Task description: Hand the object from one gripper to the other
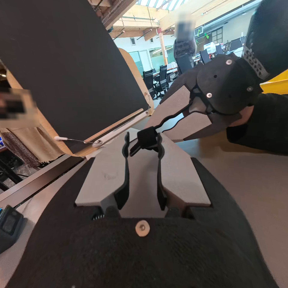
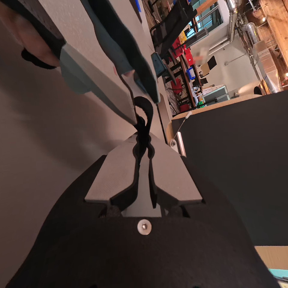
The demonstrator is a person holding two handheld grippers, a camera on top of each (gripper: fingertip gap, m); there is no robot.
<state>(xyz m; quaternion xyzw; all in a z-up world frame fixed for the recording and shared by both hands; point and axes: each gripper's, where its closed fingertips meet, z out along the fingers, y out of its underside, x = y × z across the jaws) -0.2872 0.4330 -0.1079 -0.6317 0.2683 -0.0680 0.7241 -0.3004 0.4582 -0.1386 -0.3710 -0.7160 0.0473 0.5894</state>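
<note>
Fingers of the left gripper stand parted around a black strap, unclenched. From two o'clock the right gripper pinches the strap's end. At eleven o'clock, a black board crowds close.

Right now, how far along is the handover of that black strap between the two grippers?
Done: the right gripper is shut on the black strap and has presented it. In hand: the strap sits between the open fingers of the left gripper, above the table. Left: the left must close, then the right release.
</note>
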